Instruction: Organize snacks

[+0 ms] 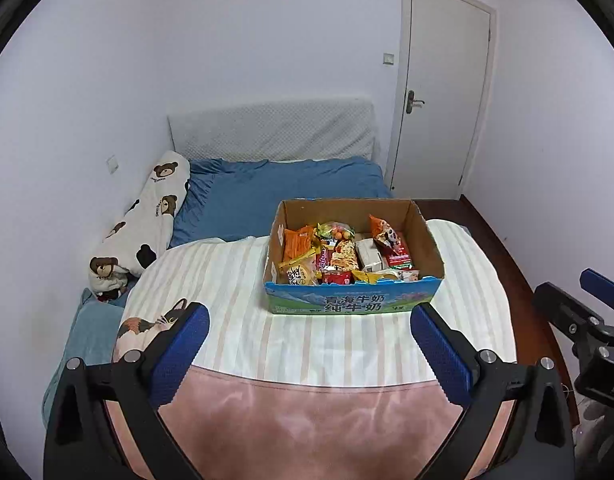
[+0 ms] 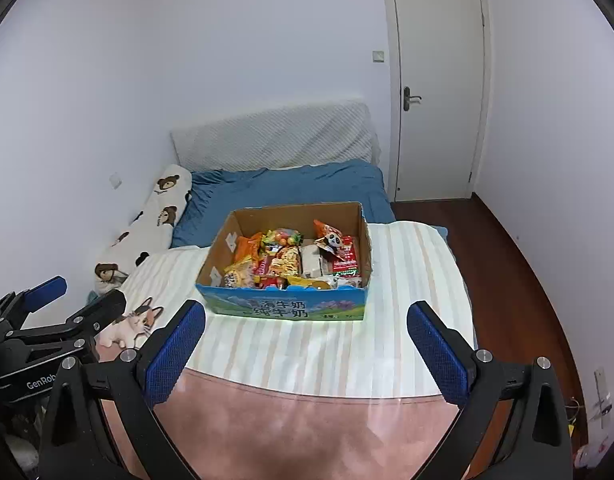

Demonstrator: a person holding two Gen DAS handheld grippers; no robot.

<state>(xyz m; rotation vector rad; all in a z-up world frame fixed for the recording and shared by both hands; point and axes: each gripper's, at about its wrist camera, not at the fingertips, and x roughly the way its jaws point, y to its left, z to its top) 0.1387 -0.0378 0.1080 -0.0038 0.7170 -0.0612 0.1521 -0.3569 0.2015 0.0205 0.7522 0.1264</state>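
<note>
I hold my left hand-held gripper [image 1: 309, 328] above the near end of the bed [image 1: 267, 196], its 2 blue-padded fingers [image 1: 179, 354] spread wide with nothing between them. My right hand-held gripper [image 2: 306, 326] hangs beside it in the same way, wide apart and empty; in the left wrist view it shows at the right edge, and in the right wrist view the left one shows at the left edge.

The cardboard box [image 1: 353, 304] stands on the striped blanket [image 1: 235, 280] toward the right edge of the bed, clear of both grippers. Its flaps are cut away, and its front wall carries a blue and green print. Inside lie the snacks [image 1: 343, 256], packed close together: an orange packet [image 1: 297, 242] at the left wall, a panda packet [image 1: 389, 236] propped near the far right corner, a white carton [image 1: 369, 256] beside it, and a bag of small round sweets at the far wall.

A bear-print bolster [image 1: 147, 216] runs along the left edge of the bed against the wall. A pink cover [image 1: 307, 420] lies across the near end under my grippers.
</note>
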